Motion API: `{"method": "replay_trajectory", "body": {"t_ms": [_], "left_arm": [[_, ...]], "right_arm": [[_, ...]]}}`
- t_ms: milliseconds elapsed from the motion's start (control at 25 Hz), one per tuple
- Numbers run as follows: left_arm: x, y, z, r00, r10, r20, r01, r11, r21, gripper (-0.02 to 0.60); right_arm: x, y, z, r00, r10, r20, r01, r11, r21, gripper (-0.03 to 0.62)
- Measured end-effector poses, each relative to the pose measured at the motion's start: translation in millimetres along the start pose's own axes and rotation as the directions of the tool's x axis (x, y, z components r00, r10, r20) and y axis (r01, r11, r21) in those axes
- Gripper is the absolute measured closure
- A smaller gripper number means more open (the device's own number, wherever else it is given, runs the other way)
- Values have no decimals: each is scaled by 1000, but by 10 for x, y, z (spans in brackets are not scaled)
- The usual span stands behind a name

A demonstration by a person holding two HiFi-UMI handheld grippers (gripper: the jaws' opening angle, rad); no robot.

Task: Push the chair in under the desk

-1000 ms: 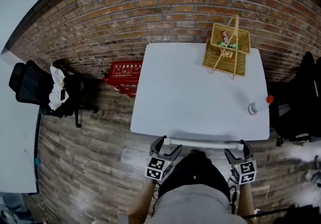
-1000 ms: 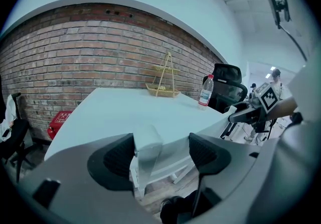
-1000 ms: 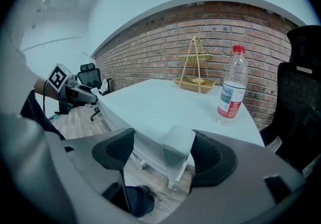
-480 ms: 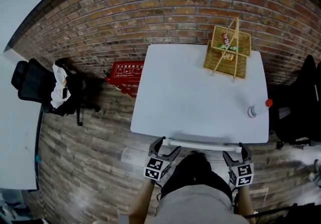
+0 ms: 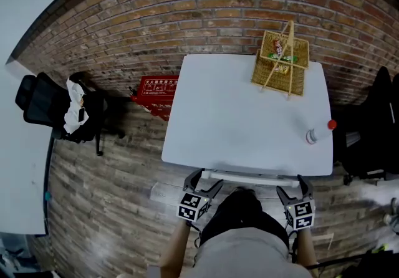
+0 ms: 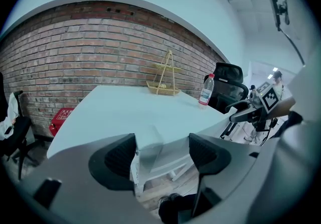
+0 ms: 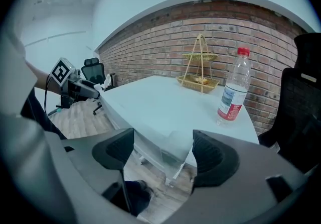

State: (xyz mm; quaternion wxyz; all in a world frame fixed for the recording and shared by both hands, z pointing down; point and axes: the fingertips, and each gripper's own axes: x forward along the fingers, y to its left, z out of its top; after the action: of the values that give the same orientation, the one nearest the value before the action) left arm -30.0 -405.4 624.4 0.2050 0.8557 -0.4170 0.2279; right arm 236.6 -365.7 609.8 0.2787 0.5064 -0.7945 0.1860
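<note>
My left tool [image 5: 203, 183] and right tool [image 5: 292, 187] are both wide, jaws apart with nothing gripped, held just off the near edge of the white table [image 5: 237, 121]. Between them a white rail [image 5: 249, 177] sits tucked at that edge; I cannot tell whether it is the chair. A black office chair [image 5: 43, 105] stands well to the left, by the brick wall [image 5: 187, 9]. A basket [image 5: 280, 62] and a bottle [image 5: 317, 133] stand on the table.
</note>
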Motion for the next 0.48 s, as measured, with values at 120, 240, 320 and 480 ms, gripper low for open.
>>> {"method": "replay_trajectory", "body": {"t_ms": [120,240,320,480], "left_arm": [[-132,87,220,994,29,104,-19,995,-99,236],[-251,137,588,974,46,222,-8,986,-168,238],[-275,96,831,961,35,274,5,990,-144,238],[-251,-12,1250,936,40,349,-6,995,-98,346]], "right_arm": [[-93,-14,137,998,12,69,-14,1000,21,240],[-176,1,427,992,36,119,-40,999,25,240],[-198,28,681,985,52,162,-56,998,20,241],[-171,175,1207,963,105,247,-92,994,-62,241]]}}
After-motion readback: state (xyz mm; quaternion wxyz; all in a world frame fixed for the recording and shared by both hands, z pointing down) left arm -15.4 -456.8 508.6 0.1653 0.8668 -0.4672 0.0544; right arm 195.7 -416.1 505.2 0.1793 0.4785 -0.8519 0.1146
